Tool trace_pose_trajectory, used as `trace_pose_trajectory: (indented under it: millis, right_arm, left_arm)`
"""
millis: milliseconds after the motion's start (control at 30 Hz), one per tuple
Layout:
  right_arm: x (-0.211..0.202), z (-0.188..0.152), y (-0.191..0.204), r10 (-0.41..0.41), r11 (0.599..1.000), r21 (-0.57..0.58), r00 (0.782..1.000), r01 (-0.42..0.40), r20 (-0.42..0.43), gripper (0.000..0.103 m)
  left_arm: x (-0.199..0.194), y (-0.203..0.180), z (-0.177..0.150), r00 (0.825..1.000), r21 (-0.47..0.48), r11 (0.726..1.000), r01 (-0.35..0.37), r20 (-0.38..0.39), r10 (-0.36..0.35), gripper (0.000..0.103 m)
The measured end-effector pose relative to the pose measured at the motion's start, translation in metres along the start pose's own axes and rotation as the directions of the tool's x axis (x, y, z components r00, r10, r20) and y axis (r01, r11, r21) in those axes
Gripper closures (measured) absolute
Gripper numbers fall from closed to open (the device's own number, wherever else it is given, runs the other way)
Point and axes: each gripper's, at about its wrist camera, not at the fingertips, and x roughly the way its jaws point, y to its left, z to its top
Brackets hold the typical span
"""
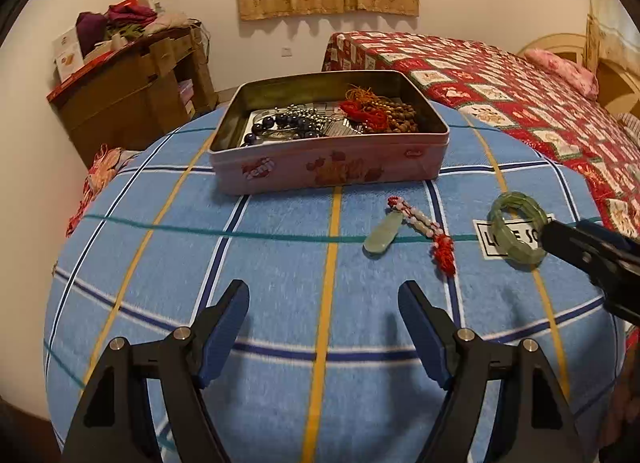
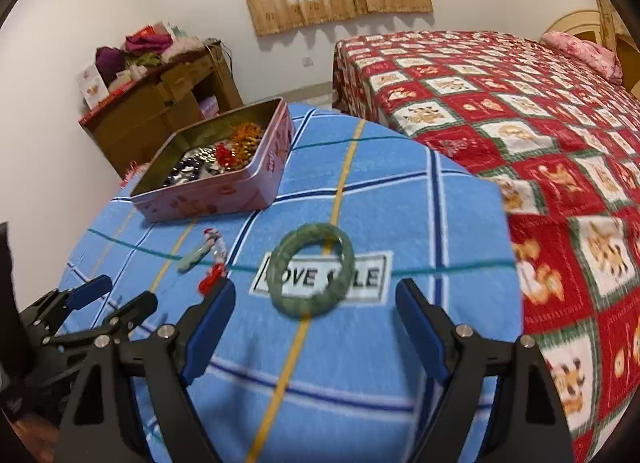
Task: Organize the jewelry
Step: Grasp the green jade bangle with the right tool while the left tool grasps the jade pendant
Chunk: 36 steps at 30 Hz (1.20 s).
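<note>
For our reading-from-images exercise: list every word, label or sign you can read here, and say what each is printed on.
"LOVE S LE", one letter hidden by the green stone bangle: white label on the blue checked cloth.
Red lettering on the pink metal tin: too blurred to read.
Card on the wooden shelf: unreadable.

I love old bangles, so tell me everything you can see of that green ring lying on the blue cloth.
The green bangle is a closed ring, mottled pale to dark green like jade or glass, with a slightly uneven, faceted-looking rim. It lies flat on the blue checked cloth, over a white printed label whose letters show through its hole. Nothing grips it: the right tongs hang open just short of it. The pendant with its beaded red cord lies apart, to its left.
</note>
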Motion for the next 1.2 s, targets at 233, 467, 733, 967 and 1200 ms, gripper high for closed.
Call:
trace_pose_trajectory:
  millis: [233,467,733,967,1200]
  right_arm:
    - [0.030,0.005,0.013,-0.047,0.996,-0.079,0.994,0.039,-0.101,0.019]
    - [0.027,0.004,0.000,-0.033,0.999,-0.040,0.994,0.029,-0.106,0.081]
    - [0.025,0.005,-0.014,0.051,0.998,0.052,0.994,-0.046,-0.101,0.083]
    - [0.026,0.006,-0.020,0.093,0.992,0.090,0.991,-0.085,-0.097,0.083]
    - [0.026,0.007,-0.022,0.102,0.991,0.098,0.990,-0.093,-0.096,0.083]
  left_arm:
    - [0.021,-0.006,0.012,0.995,0.055,0.994,0.092,-0.039,-0.090,0.026]
    - [0.042,-0.008,0.030,0.991,0.051,0.990,0.130,-0.047,-0.127,0.026]
    - [0.045,-0.012,0.034,0.988,0.077,0.986,0.149,-0.036,-0.147,0.056]
    - [0.043,-0.013,0.035,0.982,0.092,0.978,0.190,-0.042,-0.186,0.074]
    - [0.050,-0.024,0.042,0.982,0.130,0.973,0.189,-0.035,-0.186,0.074]
